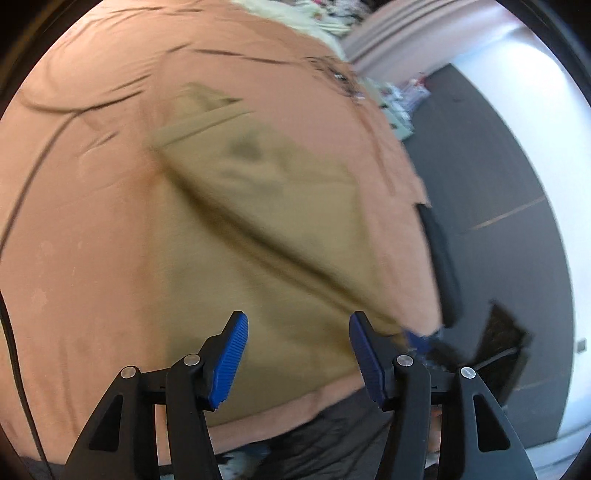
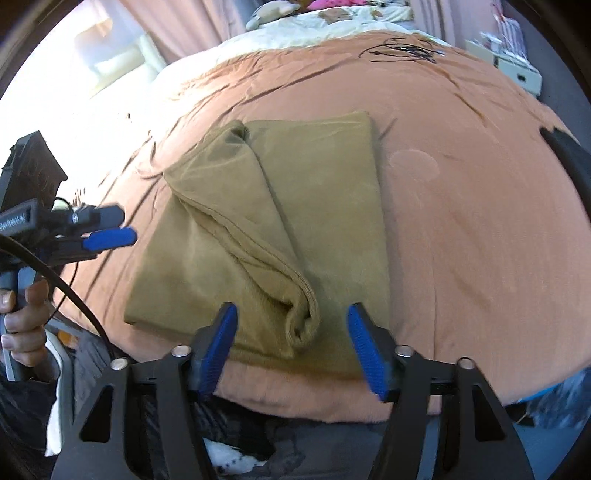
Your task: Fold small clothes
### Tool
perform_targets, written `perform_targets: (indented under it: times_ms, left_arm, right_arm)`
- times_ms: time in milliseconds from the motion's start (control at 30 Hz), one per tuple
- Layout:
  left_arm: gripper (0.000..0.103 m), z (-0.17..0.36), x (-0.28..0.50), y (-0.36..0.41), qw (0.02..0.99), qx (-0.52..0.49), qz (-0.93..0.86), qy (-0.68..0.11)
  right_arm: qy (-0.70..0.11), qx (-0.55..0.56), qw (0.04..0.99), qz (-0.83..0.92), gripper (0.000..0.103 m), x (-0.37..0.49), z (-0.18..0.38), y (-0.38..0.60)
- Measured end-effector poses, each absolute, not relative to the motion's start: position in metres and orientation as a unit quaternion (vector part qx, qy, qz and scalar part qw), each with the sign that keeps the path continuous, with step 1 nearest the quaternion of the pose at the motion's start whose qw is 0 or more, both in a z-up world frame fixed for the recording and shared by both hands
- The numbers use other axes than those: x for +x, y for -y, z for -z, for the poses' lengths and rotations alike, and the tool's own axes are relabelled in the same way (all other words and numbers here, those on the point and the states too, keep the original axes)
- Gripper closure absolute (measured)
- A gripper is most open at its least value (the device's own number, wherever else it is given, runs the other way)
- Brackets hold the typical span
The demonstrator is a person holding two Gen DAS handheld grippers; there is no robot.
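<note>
An olive-tan garment (image 2: 325, 192) lies folded on a salmon bedspread (image 2: 480, 229), with a sleeve-like fold (image 2: 236, 221) running diagonally across it. My right gripper (image 2: 291, 310) stands open over the garment's near edge; the bunched end of the fold (image 2: 303, 317) lies between the pads, apart from both. My left gripper (image 1: 298, 321) is open above the garment (image 1: 258, 229), which is blurred in the left wrist view, and nothing is between its fingers. In the right wrist view the left gripper (image 2: 110, 236) hovers at the garment's left side, held by a hand (image 2: 22, 325).
A cream blanket with soft toys (image 2: 325, 22) lies at the bed's far end, with pink curtains (image 2: 177, 22) behind it. Dark floor (image 1: 480, 166) and a white wall (image 1: 546, 147) flank the bed. A black cable (image 2: 55, 280) trails from the left gripper. White boxes (image 2: 517, 70) stand at far right.
</note>
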State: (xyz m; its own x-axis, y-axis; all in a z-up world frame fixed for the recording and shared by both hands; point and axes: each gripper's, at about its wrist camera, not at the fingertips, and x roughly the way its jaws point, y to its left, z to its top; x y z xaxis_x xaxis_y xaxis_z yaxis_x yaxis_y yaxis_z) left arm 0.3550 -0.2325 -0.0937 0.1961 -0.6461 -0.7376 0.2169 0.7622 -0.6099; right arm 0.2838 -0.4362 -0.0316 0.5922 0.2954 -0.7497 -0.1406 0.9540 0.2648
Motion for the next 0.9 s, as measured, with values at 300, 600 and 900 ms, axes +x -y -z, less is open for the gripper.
perform_targets:
  times_ms: [300, 600, 900]
  left_arm:
    - [0.045, 0.133, 0.341, 0.206, 0.752, -0.167, 0.240, -0.591]
    - [0.048, 0.147, 0.339, 0.204, 0.755, -0.144, 0.223, -0.599]
    - [0.049, 0.147, 0.343, 0.205, 0.757, -0.146, 0.229, -0.594]
  right_arm:
    - [-0.471, -0.009, 0.877, -0.098, 0.091, 0.312, 0.029, 0.404]
    - [-0.459, 0.052, 0.883, -0.080, 0.095, 0.299, 0.026, 0.420]
    - [-0.463, 0.030, 0.884, -0.055, 0.085, 0.297, 0.024, 0.401]
